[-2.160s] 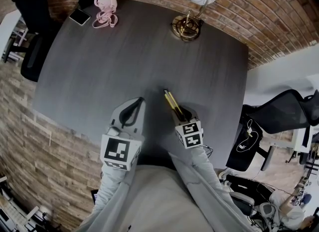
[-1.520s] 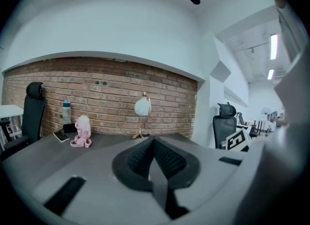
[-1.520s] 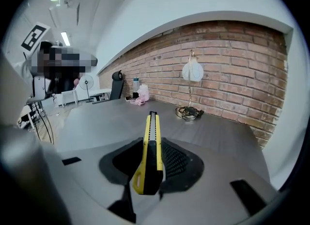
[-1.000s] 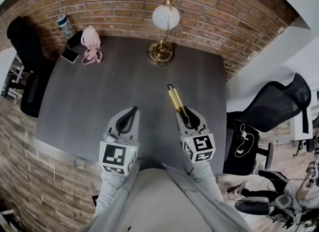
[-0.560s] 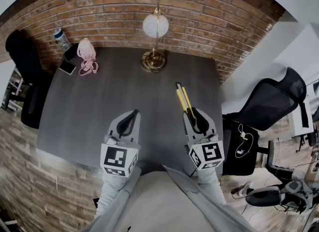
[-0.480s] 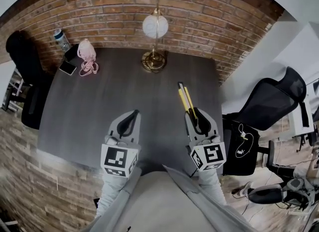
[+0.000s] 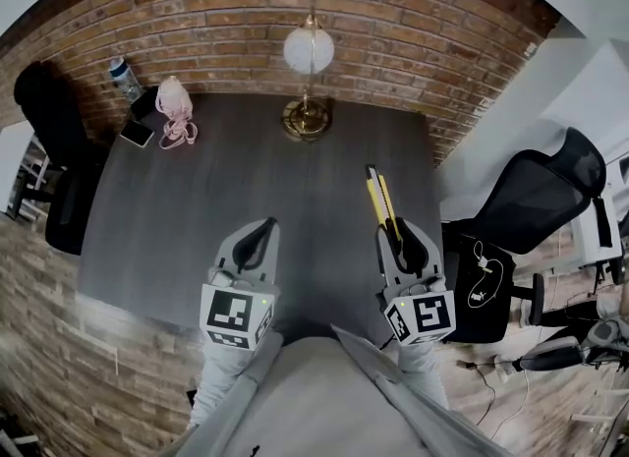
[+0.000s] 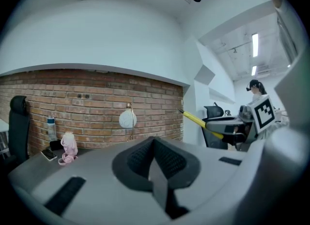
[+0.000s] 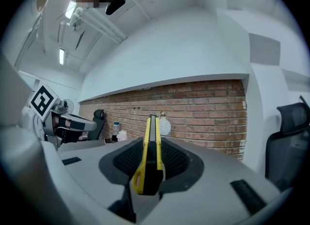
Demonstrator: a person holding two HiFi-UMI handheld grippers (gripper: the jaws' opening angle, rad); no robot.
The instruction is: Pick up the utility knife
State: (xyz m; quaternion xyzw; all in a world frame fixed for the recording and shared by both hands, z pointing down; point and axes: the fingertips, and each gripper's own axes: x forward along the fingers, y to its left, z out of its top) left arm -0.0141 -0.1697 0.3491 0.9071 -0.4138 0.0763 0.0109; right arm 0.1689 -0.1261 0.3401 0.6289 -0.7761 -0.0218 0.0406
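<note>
The right gripper (image 7: 398,239) clamps the yellow utility knife (image 7: 379,199) above the table's (image 7: 226,190) near right part, the left gripper (image 7: 260,231) closed and empty; pickup seems complete, needing only a steady hold.

Sleeves (image 7: 221,381): light grey, loose, creased, on both arms.
Top (image 7: 305,408): same light grey cloth.
Left tool (image 7: 266,223): pale grey tapered shell; black ribbed pads (image 8: 138,158).
Right tool (image 7: 397,226): matching grey shell, black lining.
Marker cubes (image 7: 234,315): white faces, black square patterns.
</note>
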